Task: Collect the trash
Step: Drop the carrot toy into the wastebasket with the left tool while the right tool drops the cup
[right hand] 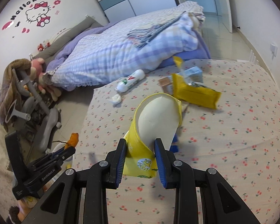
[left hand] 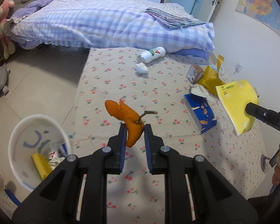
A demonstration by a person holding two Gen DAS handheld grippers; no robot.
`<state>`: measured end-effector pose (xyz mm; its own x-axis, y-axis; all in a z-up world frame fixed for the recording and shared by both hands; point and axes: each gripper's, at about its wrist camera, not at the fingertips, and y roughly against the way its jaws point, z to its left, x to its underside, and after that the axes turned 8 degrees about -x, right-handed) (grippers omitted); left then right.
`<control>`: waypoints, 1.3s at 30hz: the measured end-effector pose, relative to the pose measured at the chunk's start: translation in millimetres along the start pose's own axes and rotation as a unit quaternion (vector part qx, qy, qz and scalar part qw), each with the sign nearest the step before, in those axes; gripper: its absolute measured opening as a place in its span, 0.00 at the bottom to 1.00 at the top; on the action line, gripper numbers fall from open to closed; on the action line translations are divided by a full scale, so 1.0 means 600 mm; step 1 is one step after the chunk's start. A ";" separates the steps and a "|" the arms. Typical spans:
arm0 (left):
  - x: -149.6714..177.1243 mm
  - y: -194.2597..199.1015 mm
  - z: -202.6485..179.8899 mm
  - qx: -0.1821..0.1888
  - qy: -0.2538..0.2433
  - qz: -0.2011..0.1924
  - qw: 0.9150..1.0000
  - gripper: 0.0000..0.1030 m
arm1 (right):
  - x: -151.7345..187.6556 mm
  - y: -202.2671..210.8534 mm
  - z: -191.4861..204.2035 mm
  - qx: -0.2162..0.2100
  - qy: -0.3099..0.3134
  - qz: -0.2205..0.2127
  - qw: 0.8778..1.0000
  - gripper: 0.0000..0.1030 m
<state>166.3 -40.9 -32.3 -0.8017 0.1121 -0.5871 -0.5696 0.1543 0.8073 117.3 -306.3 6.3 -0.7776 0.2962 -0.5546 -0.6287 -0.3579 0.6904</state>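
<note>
— Orange peel (left hand: 131, 120)? Curled, stem sticking out, pinched between blue pads, raised above the cherry-print sheet.
— And the yellow tissue pack (right hand: 159, 119)? Also held aloft, squeezed at one end, pale inside showing.
— Left on the sheet? White bottle (left hand: 152, 54) on its side near the quilt, crumpled white tissue (left hand: 141, 68) just beside it. Torn blue box (left hand: 200, 113) lying open, yellow wrapper (left hand: 211, 78) and small carton (left hand: 195, 72) behind it.
— White bin (left hand: 16, 136)? On the floor beside the bed, upright, already holding a yellow scrap and crumpled wrappers.
</note>
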 end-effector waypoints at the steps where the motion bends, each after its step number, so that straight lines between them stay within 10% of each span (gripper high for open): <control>1: 0.002 0.003 0.010 -0.002 0.003 0.001 1.000 0.20 | 0.001 -0.006 0.011 -0.003 0.004 0.002 1.000 0.31; 21: 0.073 0.048 0.235 -0.042 0.103 0.035 0.993 0.20 | 0.050 -0.146 0.226 -0.069 0.071 0.061 0.993 0.31; 24: 0.078 0.047 0.251 -0.052 0.109 0.046 0.992 0.40 | 0.059 -0.169 0.252 -0.079 0.077 0.071 0.991 0.31; 26: 0.084 0.051 0.264 -0.075 0.118 0.045 0.989 0.75 | 0.065 -0.182 0.267 -0.082 0.084 0.078 0.990 0.31; 39: 0.121 0.069 0.350 -0.182 0.129 0.062 0.973 0.87 | 0.104 -0.259 0.345 -0.105 0.106 0.113 0.982 0.31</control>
<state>122.9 179.9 -54.2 -0.8601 -0.1488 -0.4880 -0.4552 -0.2080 0.8657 167.9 -49.0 -39.5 -0.8675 0.0054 -0.4975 -0.4096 -0.5754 0.7080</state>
